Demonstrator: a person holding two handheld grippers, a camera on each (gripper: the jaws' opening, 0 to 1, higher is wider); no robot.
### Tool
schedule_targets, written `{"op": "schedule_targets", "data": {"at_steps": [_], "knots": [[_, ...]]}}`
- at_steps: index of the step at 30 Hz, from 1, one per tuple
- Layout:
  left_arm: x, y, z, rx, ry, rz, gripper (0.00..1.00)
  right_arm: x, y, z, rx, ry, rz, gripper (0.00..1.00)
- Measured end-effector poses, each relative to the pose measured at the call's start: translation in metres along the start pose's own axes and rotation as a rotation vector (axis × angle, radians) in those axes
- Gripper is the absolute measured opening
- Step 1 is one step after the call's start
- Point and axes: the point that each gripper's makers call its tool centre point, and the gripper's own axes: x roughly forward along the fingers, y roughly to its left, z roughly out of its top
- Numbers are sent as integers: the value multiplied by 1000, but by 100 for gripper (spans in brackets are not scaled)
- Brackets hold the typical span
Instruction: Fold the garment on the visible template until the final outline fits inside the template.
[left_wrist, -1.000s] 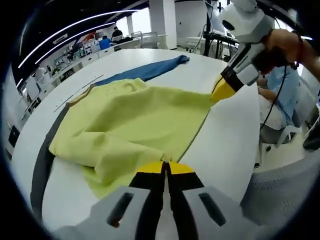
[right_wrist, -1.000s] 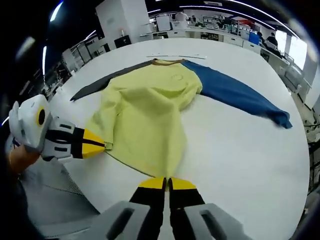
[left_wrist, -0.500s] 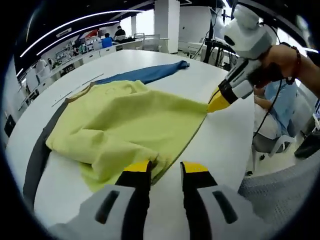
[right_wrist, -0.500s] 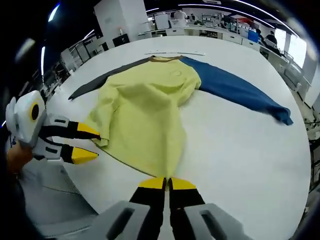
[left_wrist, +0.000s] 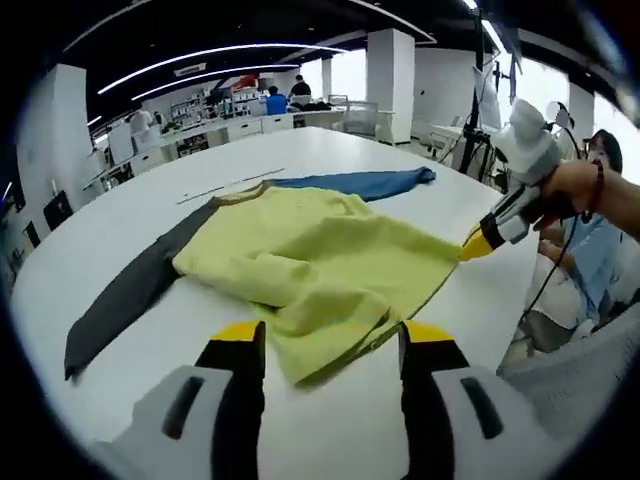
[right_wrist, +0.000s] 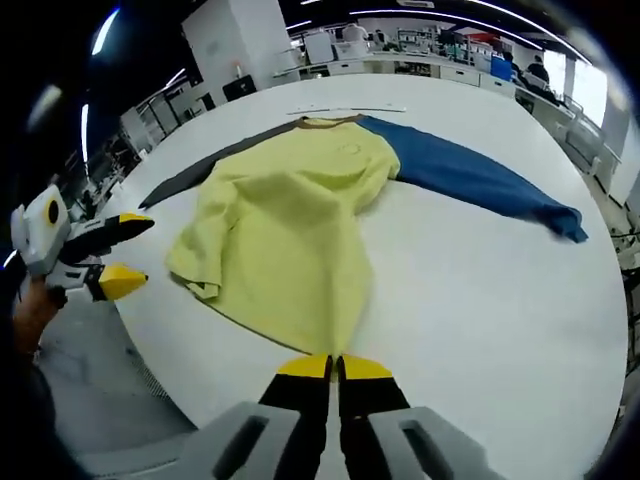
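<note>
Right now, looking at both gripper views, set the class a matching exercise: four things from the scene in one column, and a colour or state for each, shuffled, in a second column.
Column one:
1. left gripper
2. right gripper
3. one sleeve
4. other sleeve

Column two:
A. dark grey, stretched flat on the table
B. shut on the hem of the yellow garment
C. blue, stretched flat on the table
D. open, clear of the cloth

Pairs: 1-D, 2-B, 3-C, 4-A.
</note>
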Motion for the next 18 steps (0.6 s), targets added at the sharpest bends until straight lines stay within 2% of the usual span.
{"op": "schedule_targets", "data": {"at_steps": [4, 6, 7, 10, 14, 18], "knots": [[-2, 11, -7, -80, 7, 26, 44, 0, -1, 0, 7, -5, -1, 0], [-1, 17, -12, -137, 12, 50, 38, -1, -1, 0, 8, -7, -3, 0], [-1, 18, -13, -140, 11, 46, 34, -1, -2, 0, 10, -9, -4, 0], [-1, 27, -19, -201, 15, 83, 29, -1, -2, 0, 15, -10, -4, 0], [2, 38, -26, -261, 26, 112, 23, -1, -3, -1, 17, -8, -7, 0], [10, 42, -34, -269, 54, 123, 20, 0, -4, -1, 21, -8, -7, 0]]}}
